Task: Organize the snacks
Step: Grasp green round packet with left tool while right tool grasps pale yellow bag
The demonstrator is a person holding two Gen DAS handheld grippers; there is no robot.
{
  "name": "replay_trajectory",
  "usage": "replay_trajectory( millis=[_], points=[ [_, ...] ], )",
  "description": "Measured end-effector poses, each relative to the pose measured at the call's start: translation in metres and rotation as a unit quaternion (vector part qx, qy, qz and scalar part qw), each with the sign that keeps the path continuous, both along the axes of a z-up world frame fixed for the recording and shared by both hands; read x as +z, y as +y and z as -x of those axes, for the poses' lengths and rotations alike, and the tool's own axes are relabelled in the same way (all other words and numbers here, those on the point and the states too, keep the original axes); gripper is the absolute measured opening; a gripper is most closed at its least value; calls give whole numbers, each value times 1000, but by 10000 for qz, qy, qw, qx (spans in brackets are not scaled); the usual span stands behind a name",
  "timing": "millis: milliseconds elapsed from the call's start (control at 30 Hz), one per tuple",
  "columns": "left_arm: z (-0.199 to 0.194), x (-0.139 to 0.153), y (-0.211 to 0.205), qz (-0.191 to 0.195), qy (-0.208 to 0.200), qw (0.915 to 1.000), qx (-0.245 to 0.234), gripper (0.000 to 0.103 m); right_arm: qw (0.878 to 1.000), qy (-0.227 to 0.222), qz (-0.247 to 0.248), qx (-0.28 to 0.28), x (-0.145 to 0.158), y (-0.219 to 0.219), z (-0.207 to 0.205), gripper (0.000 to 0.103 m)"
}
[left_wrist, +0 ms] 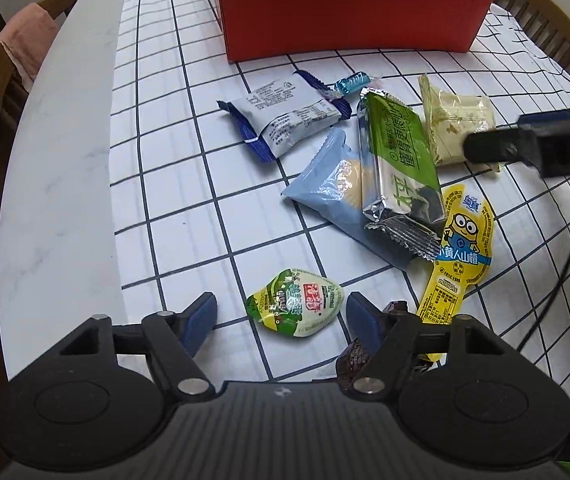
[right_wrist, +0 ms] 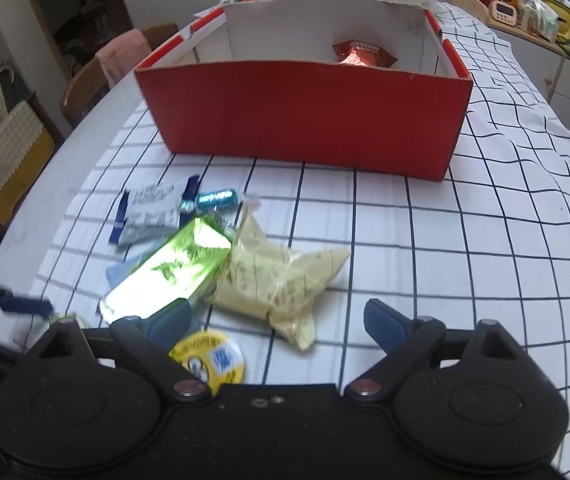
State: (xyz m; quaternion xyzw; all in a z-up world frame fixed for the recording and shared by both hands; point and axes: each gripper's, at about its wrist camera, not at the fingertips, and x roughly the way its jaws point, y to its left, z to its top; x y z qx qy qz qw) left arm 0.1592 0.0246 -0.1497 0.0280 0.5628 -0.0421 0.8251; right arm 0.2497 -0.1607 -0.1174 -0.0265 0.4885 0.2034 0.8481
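My left gripper (left_wrist: 281,313) is open and points down at the table, with a small green-and-white packet (left_wrist: 295,308) lying between its fingers, untouched. My right gripper (right_wrist: 277,312) is open too, its fingers either side of a pale yellow packet (right_wrist: 277,280); in the left wrist view the right gripper (left_wrist: 485,148) hangs over that pale yellow packet (left_wrist: 457,128). A green foil bar (left_wrist: 397,148) lies on a light blue packet (left_wrist: 325,188). Behind stands the red box (right_wrist: 305,120) with a red snack (right_wrist: 361,54) inside.
On the checked tablecloth (left_wrist: 205,200) also lie a white-and-blue packet (left_wrist: 281,116), a blue candy (left_wrist: 353,82), a yellow Minions packet (left_wrist: 461,248) and a dark brown wrapper (left_wrist: 355,360) under my left gripper's right finger. A black cable (left_wrist: 565,264) runs at the right. Chairs stand at the table's edges.
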Motion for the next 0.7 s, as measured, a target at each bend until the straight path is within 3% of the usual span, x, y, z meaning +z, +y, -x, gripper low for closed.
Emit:
replay_trajectory(
  millis=[233, 367, 467, 700],
  points=[
    [0, 2, -2, 6, -92, 9999, -49, 57, 9990, 228, -152, -357, -11, 8, -16, 87],
    [1, 3, -2, 4, -127, 9999, -67, 48, 9978, 410, -165, -487, -19, 9, -21, 75],
    [0, 4, -2, 16, -126, 9999, -42, 46, 9977, 438, -218, -477, -22, 8, -21, 64],
    [-1, 4, 3, 122, -95, 9998, 126, 44, 9979, 378, -311, -427, -19, 5, -19, 55]
  ],
)
